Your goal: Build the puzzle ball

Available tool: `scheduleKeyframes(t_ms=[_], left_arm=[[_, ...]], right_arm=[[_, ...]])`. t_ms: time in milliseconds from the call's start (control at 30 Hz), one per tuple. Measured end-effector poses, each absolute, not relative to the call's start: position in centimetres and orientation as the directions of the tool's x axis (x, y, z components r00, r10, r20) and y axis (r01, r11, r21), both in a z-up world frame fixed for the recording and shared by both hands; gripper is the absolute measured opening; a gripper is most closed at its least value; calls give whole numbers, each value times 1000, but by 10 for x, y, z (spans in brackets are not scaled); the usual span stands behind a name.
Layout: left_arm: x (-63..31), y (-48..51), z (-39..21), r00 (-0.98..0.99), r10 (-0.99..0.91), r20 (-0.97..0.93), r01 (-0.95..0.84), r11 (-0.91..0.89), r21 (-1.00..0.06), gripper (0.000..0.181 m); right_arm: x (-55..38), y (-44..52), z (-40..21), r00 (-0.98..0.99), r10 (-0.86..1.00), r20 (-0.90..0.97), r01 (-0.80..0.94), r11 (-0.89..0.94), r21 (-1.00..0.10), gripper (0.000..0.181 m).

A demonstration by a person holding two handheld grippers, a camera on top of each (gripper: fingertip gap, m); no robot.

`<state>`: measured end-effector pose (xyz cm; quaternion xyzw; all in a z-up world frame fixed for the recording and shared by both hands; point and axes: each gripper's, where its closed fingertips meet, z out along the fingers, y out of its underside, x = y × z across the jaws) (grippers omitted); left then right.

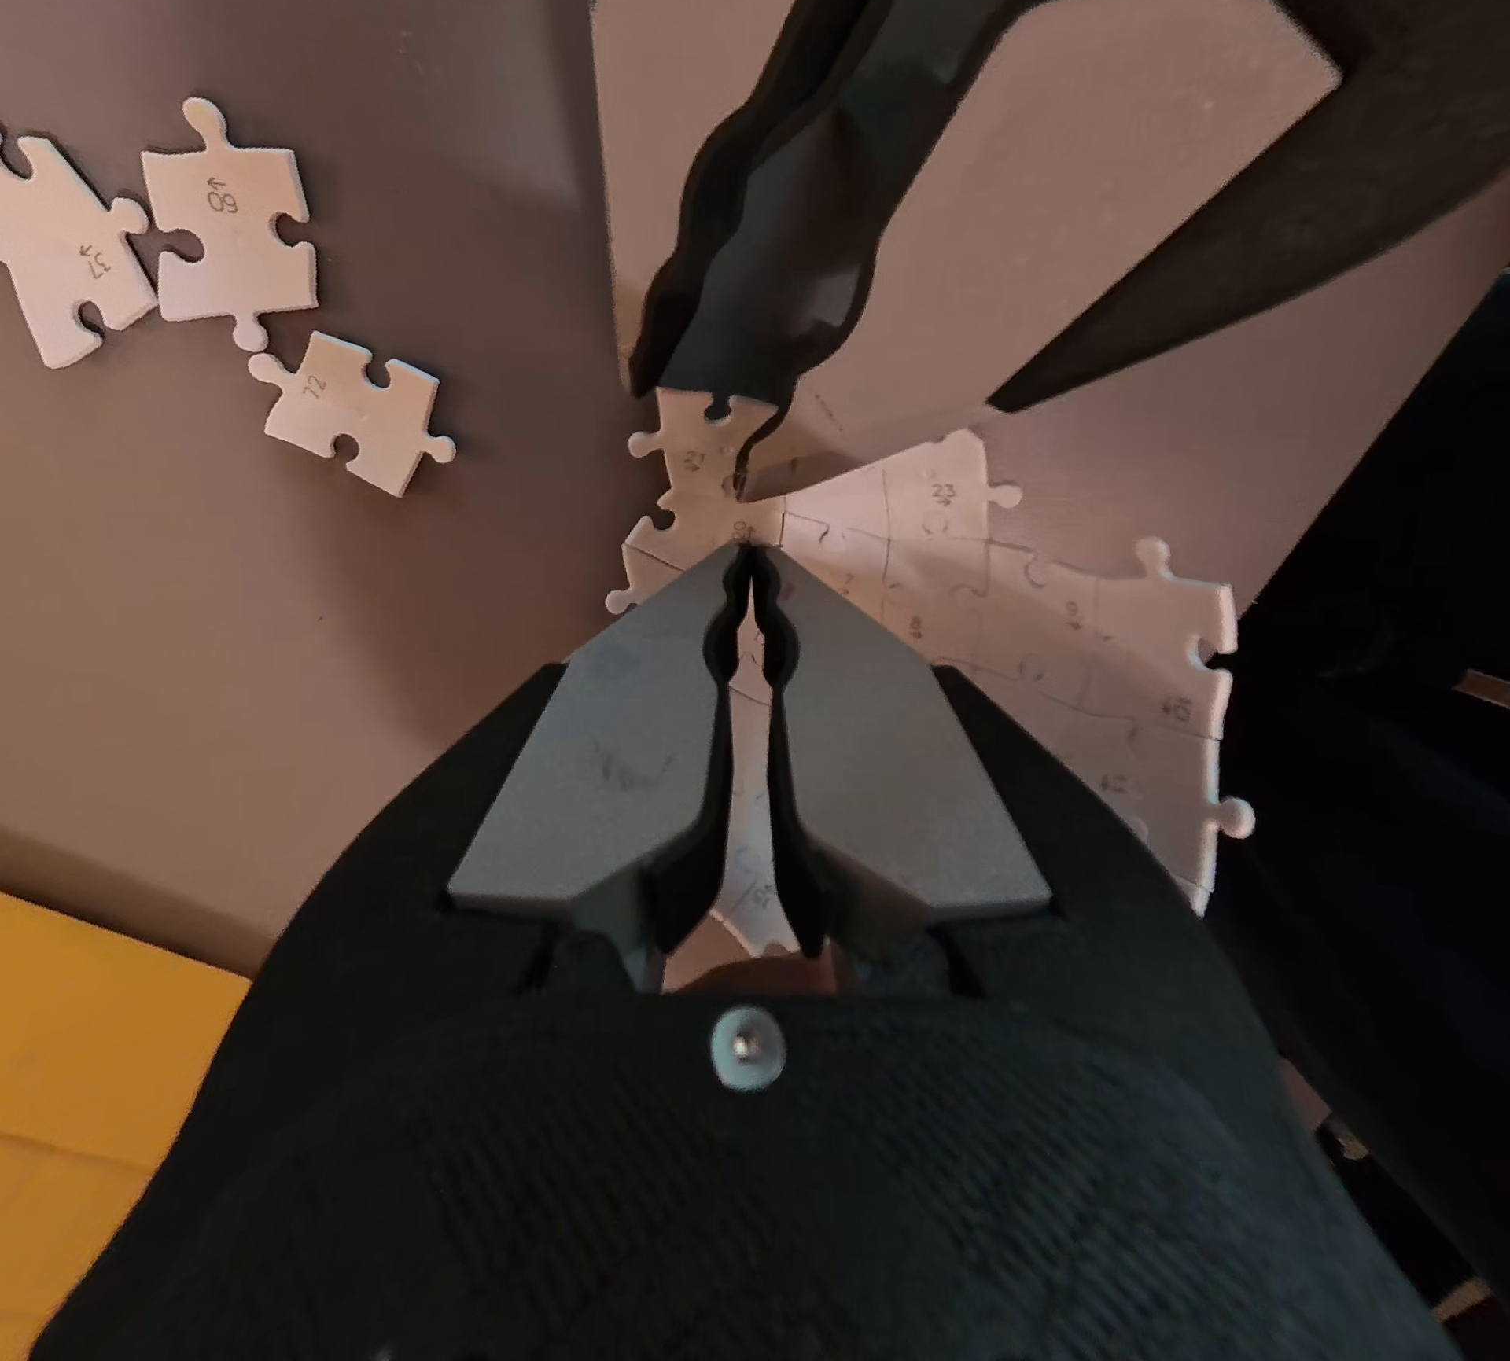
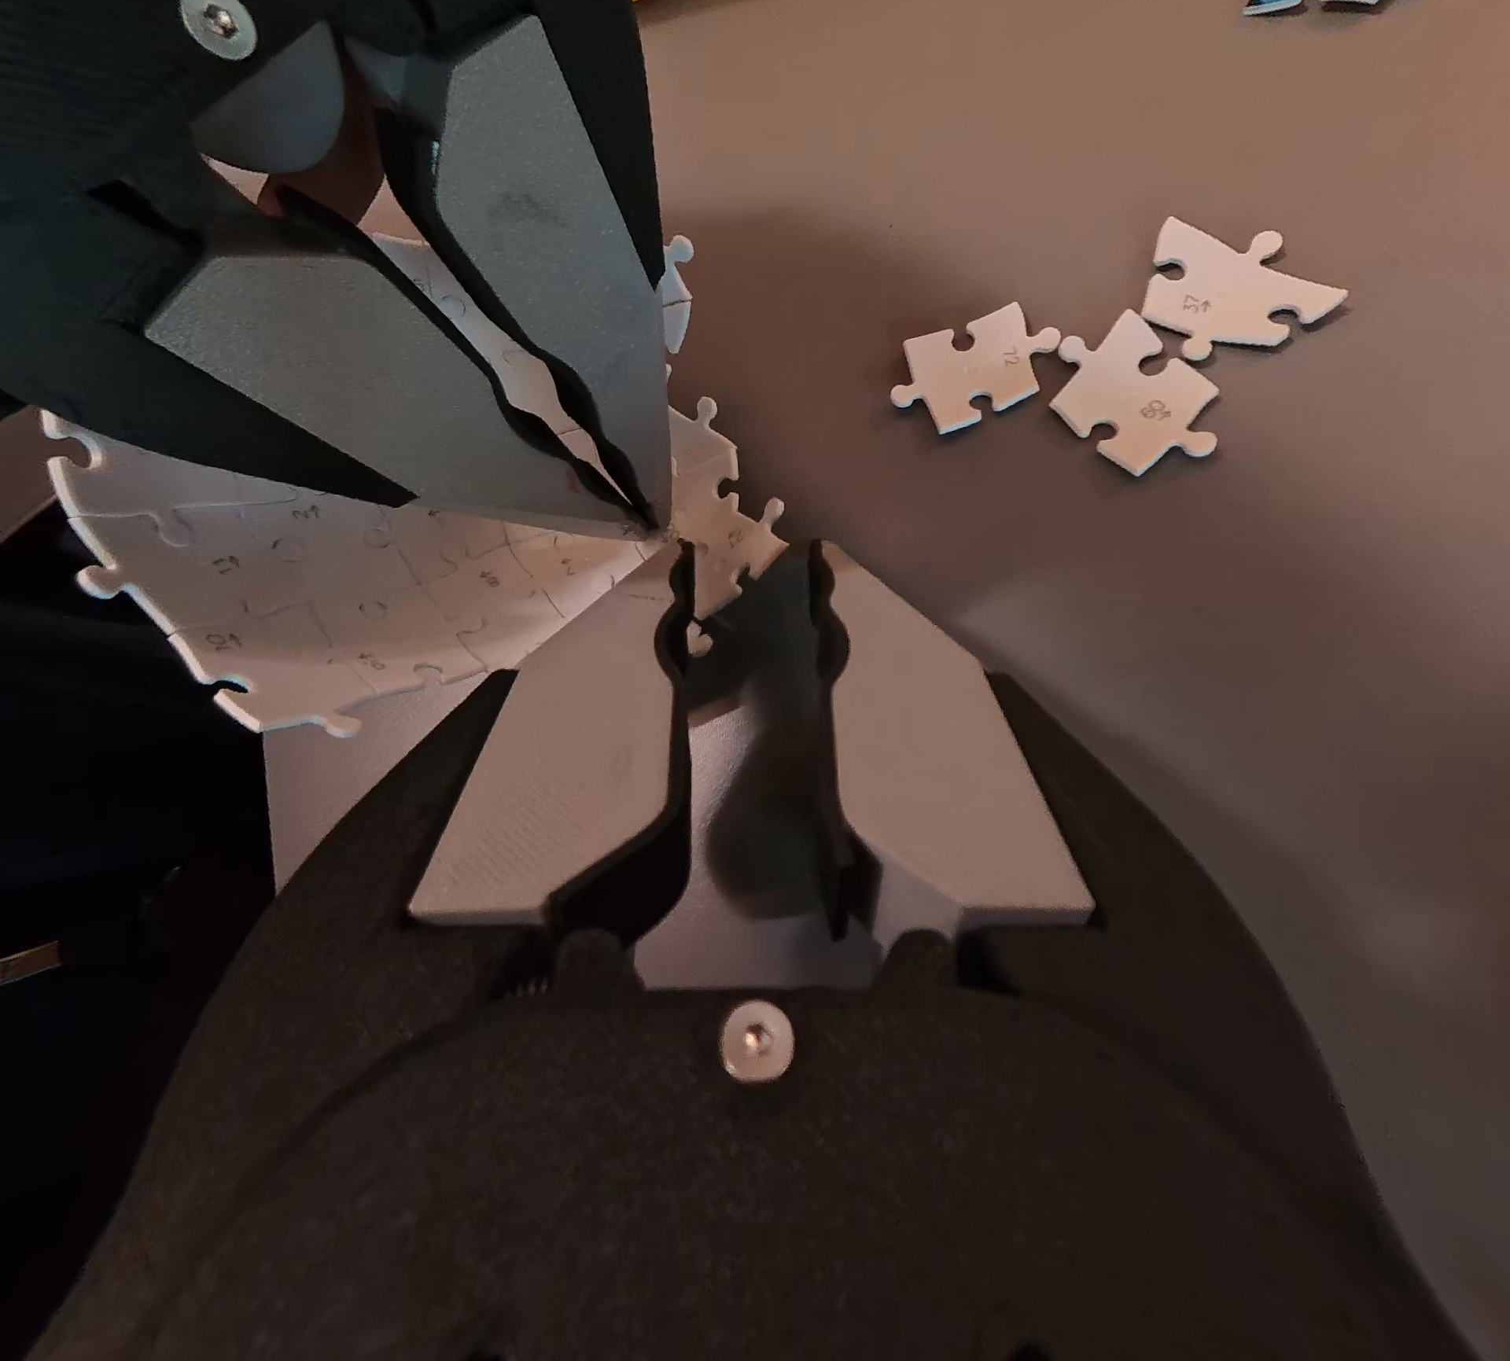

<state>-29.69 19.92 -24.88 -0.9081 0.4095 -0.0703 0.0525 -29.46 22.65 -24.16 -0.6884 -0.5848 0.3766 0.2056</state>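
Three loose white pieces wait upper left on the desk; curved assembled section, centre-right, clamped by left gripper; right gripper pinches joining piece; ball far from complete.

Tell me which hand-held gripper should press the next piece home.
Probably right: the right hand-held gripper already pinches the loose piece against the shell edge, which the left hand-held gripper clamps.
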Motion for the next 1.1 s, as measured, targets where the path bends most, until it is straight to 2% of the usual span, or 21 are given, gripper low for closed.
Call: scheduleKeyframes(t_ms=[67,367,500,600,700,833,1100], left_arm=[[-297,199,-249,655,-750,90,-735,-661,-154,0],[-296,199,-249,660,-744,105,-729,-668,-151,0],[-295,199,-249,660,-743,116,-727,-670,-150,0],[-293,200,-248,660,-738,145,-721,-675,-155,0],[-291,200,-248,662,-727,183,-710,-687,-157,0],[-290,200,-248,669,-716,202,-699,-697,-160,0],[-290,200,-248,673,-708,215,-693,-705,-152,0]], right_arm=[[-295,227,-241,36,963,-268,646,-227,-729,32],[-289,236,-230,26,977,-211,607,-183,-773,32],[-284,213,-205,-178,969,-170,524,-53,-850,21],[-279,196,-201,-314,948,-42,481,121,-868,17],[-282,204,-200,-308,948,82,465,226,-856,15],[-282,206,-209,-319,947,45,531,218,-819,0],[-288,209,-229,-276,947,165,595,304,-744,0]])
